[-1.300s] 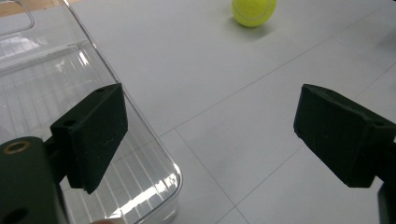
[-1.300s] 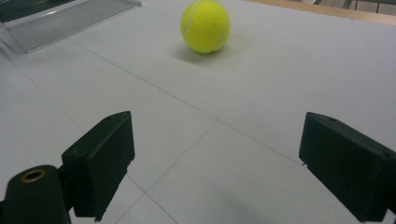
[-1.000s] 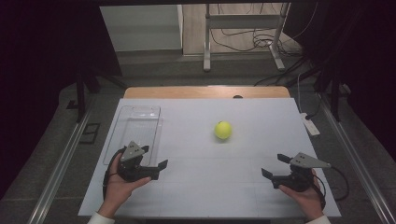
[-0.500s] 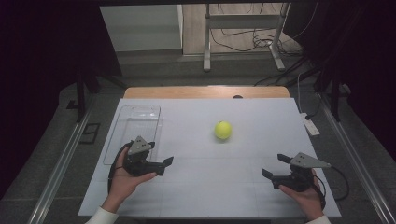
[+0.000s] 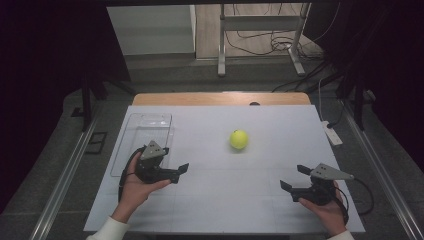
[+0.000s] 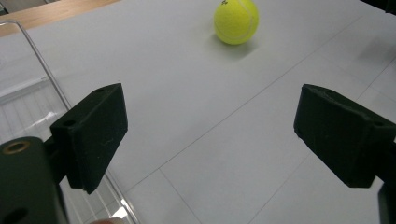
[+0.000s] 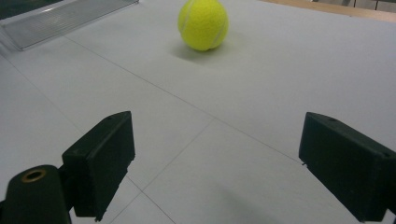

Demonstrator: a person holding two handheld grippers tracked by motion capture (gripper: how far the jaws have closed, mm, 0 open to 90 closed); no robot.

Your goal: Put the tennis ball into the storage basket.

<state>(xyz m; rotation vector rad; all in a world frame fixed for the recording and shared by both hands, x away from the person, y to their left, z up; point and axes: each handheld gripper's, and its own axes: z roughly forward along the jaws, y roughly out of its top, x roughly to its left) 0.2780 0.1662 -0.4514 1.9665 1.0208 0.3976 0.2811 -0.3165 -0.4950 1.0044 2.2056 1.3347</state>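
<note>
A yellow tennis ball (image 5: 239, 139) sits near the middle of the white table (image 5: 260, 210), well apart from both grippers. The left gripper (image 5: 176, 171), beside a clear plastic tray (image 5: 131, 131), and the right gripper (image 5: 294, 177) both have jaws spread, holding nothing.

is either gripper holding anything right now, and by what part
Nothing is held. The left gripper and right gripper both stand open and empty; the tennis ball lies untouched on the table.
</note>
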